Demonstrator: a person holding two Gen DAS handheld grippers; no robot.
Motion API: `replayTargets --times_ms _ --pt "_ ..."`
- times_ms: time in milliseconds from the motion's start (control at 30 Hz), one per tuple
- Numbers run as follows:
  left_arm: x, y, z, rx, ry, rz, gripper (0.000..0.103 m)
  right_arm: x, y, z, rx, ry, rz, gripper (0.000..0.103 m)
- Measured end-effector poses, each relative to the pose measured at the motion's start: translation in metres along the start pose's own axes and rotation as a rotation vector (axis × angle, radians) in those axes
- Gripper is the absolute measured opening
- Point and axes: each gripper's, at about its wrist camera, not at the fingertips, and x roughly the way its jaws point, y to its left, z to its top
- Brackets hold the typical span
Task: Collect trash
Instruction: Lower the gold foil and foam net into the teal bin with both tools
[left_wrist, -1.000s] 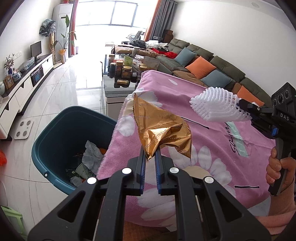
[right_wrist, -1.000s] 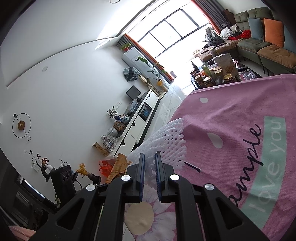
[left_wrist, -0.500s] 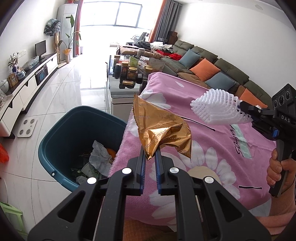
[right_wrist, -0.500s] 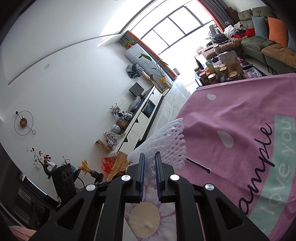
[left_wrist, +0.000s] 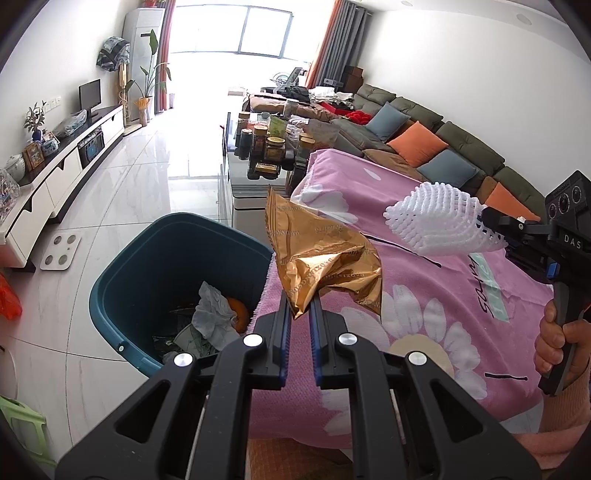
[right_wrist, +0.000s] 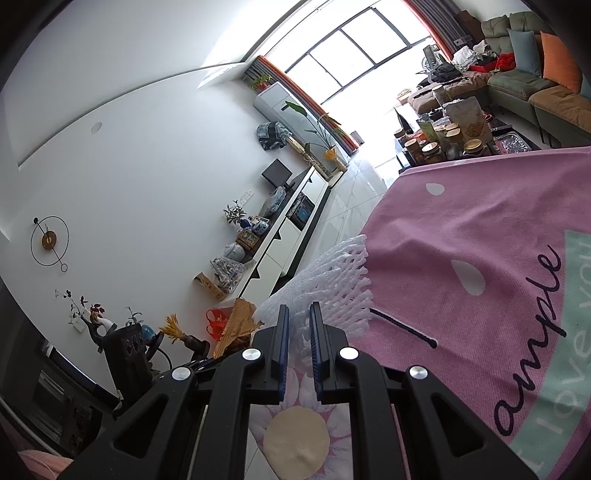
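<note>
right gripper (right_wrist: 297, 314): jaws clamped on white foam mesh fruit sleeve (right_wrist: 332, 288) | below: pink floral printed cloth (right_wrist: 461, 240) | left edge: crumpled gold foil wrapper (right_wrist: 236, 325)

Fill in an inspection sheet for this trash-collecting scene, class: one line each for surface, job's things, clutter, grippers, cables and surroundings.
Surface: pink flowered cloth covers the table; nothing loose seen on it.
Job's things: gold wrapper and white foam net are both held in the air; the teal bin stands on the floor beside the table, with crumpled paper and other trash inside.
Clutter: jars crowd the low table beyond.
Grippers: left gripper shut on the wrapper; right gripper shut on the foam net.
Cables: nothing seen.
Surroundings: sofa with cushions, TV cabinet, bright window.
</note>
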Motion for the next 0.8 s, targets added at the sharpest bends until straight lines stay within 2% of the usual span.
replayTargets --times_ms 800 --pt "-0.015 0.017 -0.002 -0.041 -0.027 0.046 0.010 0.023 0.017 0.004 -0.031 0.037 0.025 0.010"
